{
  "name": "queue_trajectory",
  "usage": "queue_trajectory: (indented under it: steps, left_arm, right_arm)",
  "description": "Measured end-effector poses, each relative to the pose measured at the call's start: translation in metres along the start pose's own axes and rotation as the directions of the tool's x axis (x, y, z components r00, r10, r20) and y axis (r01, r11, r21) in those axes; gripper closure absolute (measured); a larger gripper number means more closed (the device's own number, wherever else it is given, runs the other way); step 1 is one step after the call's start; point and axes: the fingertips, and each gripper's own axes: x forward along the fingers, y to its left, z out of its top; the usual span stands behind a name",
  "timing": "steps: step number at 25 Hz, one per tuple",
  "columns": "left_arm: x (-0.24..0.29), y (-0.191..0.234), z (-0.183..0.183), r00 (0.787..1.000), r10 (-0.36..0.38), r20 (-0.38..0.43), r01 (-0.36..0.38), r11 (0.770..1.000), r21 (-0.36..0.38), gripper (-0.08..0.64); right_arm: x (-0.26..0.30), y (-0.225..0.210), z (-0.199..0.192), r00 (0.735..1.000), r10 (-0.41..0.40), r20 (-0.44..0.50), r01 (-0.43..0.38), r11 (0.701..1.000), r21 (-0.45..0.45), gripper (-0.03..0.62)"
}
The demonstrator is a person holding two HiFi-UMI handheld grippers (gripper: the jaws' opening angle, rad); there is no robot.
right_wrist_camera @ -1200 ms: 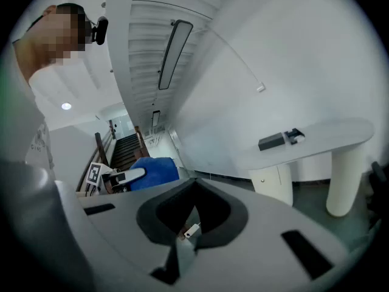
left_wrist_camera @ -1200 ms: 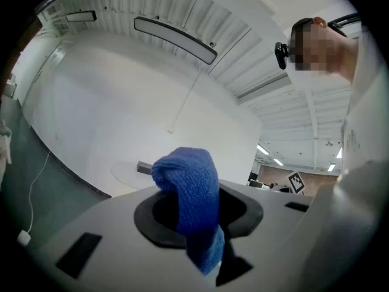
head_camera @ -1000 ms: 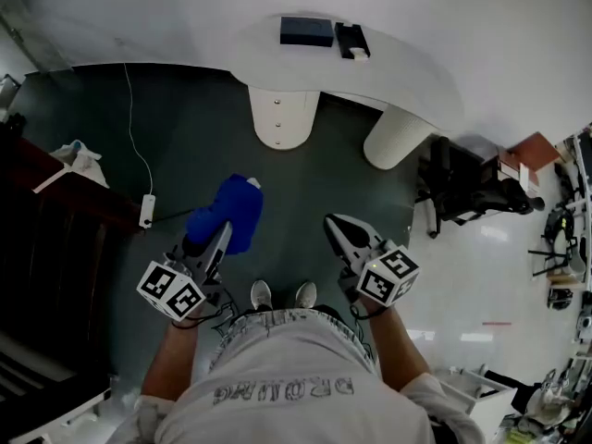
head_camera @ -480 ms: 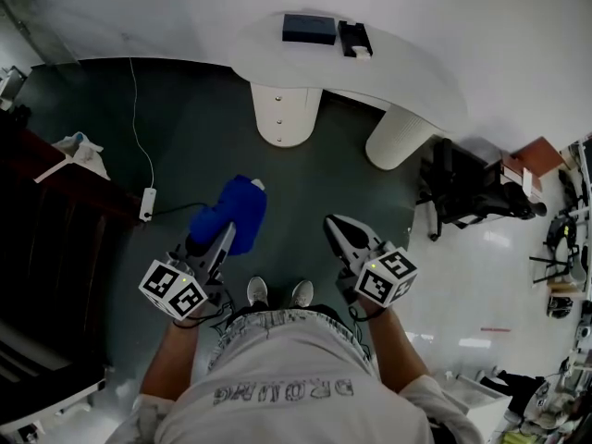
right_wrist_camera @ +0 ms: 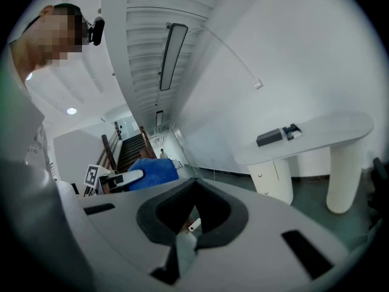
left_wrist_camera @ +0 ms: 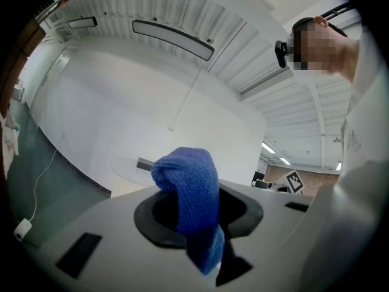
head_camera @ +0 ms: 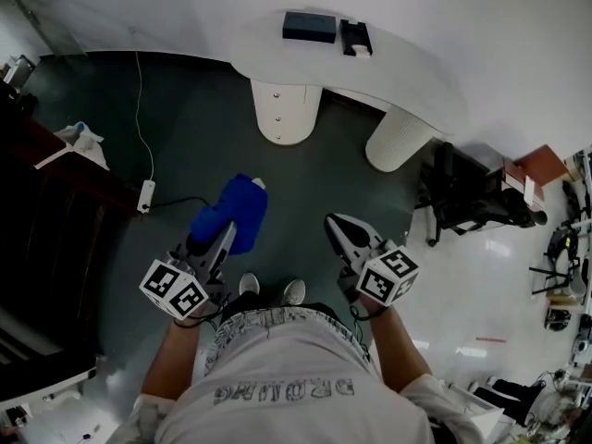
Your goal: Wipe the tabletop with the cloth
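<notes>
A blue cloth (head_camera: 231, 215) hangs bunched from my left gripper (head_camera: 220, 234), which is shut on it at waist height above the dark floor. In the left gripper view the cloth (left_wrist_camera: 187, 190) rises as a folded loop from between the jaws of the left gripper (left_wrist_camera: 203, 248). My right gripper (head_camera: 335, 224) is level with it to the right, shut and holding nothing; the right gripper view shows the right gripper (right_wrist_camera: 182, 242) with its jaws together. The white rounded table (head_camera: 407, 58) stands ahead, well beyond both grippers.
A dark flat box (head_camera: 307, 28) and a small black-and-white device (head_camera: 352, 39) lie on the table, which rests on two white pedestals (head_camera: 287, 114). A black office chair (head_camera: 467, 192) stands right. Dark wooden stairs (head_camera: 42, 220) and a floor cable (head_camera: 146, 195) are left.
The person's feet have shifted slightly left and the view has drifted a little. Both grippers keep their pose, the left still clamped on the cloth.
</notes>
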Motion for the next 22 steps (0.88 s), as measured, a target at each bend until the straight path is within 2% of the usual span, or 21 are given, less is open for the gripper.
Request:
queue_trajectory:
  steps: [12, 22]
  left_arm:
    - [0.027, -0.007, -0.007, 1.000, 0.009, -0.004, -0.008, 1.000, 0.006, 0.434]
    - [0.064, 0.009, -0.003, 1.000, 0.005, -0.014, -0.005, 1.000, 0.001, 0.435]
  right_arm:
    - [-0.010, -0.032, 0.004, 1.000, -0.008, -0.008, 0.009, 1.000, 0.017, 0.583]
    - [0.006, -0.062, 0.024, 1.000, -0.023, -0.003, 0.023, 1.000, 0.018, 0.584]
